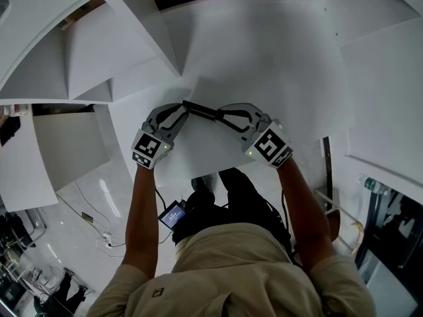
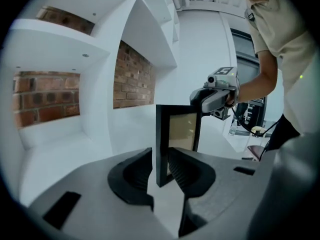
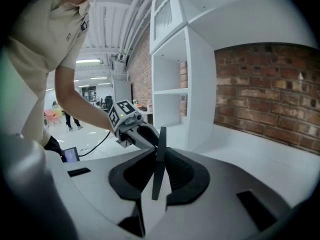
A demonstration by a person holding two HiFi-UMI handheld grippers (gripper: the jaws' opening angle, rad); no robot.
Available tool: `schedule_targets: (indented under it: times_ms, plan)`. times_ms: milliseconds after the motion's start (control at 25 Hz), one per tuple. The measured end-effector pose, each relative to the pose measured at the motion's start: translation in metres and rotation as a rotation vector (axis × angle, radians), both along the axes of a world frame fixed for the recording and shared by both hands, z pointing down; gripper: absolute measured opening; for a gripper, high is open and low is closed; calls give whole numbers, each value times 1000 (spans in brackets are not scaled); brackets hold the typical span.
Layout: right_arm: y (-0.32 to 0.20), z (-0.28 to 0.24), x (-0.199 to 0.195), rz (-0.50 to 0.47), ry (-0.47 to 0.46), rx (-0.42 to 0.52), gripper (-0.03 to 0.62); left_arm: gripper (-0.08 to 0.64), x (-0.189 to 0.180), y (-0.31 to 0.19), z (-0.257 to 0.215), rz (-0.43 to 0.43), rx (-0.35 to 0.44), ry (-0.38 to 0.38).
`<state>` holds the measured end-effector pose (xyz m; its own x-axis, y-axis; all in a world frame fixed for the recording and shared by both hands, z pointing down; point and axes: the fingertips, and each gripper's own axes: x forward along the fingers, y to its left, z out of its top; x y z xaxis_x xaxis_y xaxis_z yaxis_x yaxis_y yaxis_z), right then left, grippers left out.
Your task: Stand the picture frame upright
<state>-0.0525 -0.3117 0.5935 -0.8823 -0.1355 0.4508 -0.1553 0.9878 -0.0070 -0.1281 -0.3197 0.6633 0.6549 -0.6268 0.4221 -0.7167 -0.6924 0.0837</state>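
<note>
A black picture frame (image 1: 203,109) with a pale tan panel (image 2: 181,129) stands on edge on the white shelf top (image 1: 264,58), seen from above as a thin dark bar. My left gripper (image 1: 185,107) is shut on its left end, and in the left gripper view that end (image 2: 162,156) sits between the pads (image 2: 177,166). My right gripper (image 1: 223,115) is shut on the other end. The right gripper view shows the frame edge-on (image 3: 160,149) between the jaws, with the left gripper (image 3: 131,126) beyond it. The right gripper (image 2: 216,95) shows past the frame in the left gripper view.
White shelf compartments with slanted dividers (image 1: 149,25) rise at the left, and a red brick wall (image 3: 270,94) backs them. The shelf's front edge (image 1: 198,170) lies close to the person's legs. A small lit screen (image 1: 173,214) hangs at the waist, and cables (image 1: 106,236) lie on the floor.
</note>
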Motion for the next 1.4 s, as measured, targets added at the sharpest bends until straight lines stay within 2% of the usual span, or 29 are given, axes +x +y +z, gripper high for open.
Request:
schedule_targets:
  times_ms: [200,320,680,1120,1280,1400]
  plan:
    - [6,0,0,-89,24,7,61,94,17,6,-12,152,40,-16]
    - [5,0,3,-104,39,13,61,95,20,10,-12,191,43,-27]
    - [9,2,6,-99,68,39,63,94,19,23,-11,173,60,-66]
    - [18,4,3,-109,97,60,63,94,17,36,-12,151,62,-68]
    - [19,9,1,-121,117,54,115,95,16,36,-12,154,62,-60]
    - [21,10,2,-122,119,50,124,94,18,36,-13,159,64,-59]
